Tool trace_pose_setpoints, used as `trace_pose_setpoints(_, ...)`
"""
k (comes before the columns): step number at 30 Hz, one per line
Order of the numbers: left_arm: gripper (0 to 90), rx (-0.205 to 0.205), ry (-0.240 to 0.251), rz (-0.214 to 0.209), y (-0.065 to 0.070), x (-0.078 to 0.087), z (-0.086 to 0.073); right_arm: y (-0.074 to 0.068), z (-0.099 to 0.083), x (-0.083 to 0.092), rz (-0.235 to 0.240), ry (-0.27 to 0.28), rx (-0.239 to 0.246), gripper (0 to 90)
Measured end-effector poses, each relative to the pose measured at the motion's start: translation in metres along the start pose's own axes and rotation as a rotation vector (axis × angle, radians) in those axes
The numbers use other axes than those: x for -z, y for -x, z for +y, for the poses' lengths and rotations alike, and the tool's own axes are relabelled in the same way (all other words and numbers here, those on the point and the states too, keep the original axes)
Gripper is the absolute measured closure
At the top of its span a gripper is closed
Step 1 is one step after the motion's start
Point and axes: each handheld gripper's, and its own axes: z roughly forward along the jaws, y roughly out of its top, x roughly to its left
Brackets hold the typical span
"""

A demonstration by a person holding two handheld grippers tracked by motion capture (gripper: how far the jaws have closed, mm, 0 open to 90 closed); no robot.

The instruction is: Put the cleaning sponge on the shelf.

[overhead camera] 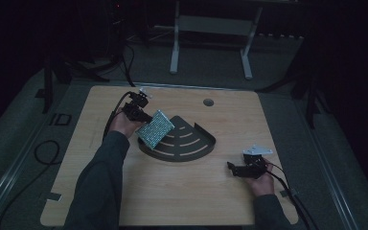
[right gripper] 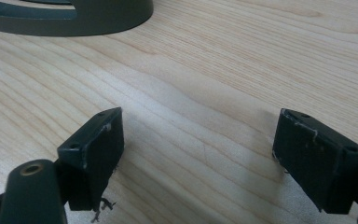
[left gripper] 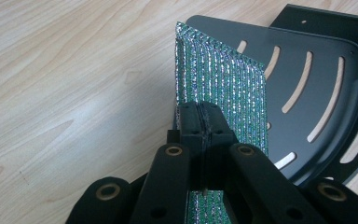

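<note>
A glittery green sponge pad (overhead camera: pixel 155 128) hangs tilted over the left edge of a dark quarter-round slotted shelf tray (overhead camera: pixel 194 143) on the wooden table. My left gripper (overhead camera: pixel 143 116) is shut on the sponge pad (left gripper: pixel 223 88), with its jaws pressed together on the pad's near edge above the tray (left gripper: pixel 317 56). My right gripper (overhead camera: pixel 235 168) rests low at the table's right front, open, with nothing between its fingers (right gripper: pixel 93 154). A curved bit of the tray's rim (right gripper: pixel 74 18) shows at the top left of the right gripper view.
A round cable hole (overhead camera: pixel 208 102) sits near the table's far edge. Cables trail off the table's left side (overhead camera: pixel 43 153) and from the right gripper (overhead camera: pixel 292 196). A white table frame (overhead camera: pixel 211 28) stands on the floor beyond.
</note>
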Motion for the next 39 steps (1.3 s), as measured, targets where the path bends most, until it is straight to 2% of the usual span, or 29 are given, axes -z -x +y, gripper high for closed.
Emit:
trace_pose_setpoints(13, 89.7, -0.012, -0.006, 0.004, 0.002, -0.012, 0.002, 0.000, 0.000, 0.000, 0.001, 0.000, 0.000, 15.9)
trace_pose_setpoints(18, 89.6, -0.022, -0.003, 0.018, 0.005, -0.016, 0.002, 0.000, 0.000, 0.000, 0.001, 0.000, 0.001, 15.8)
trace_pose_setpoints(31, 89.5, -0.066, -0.064, 0.047, 0.012, -0.034, 0.001, 0.000, 0.000, 0.000, 0.002, 0.000, 0.002, 15.8)
trace_pose_setpoints(39, 89.1, -0.069, -0.090, 0.059, 0.012, -0.042, -0.001, 0.000, 0.000, 0.000, 0.002, 0.000, 0.002, 15.9)
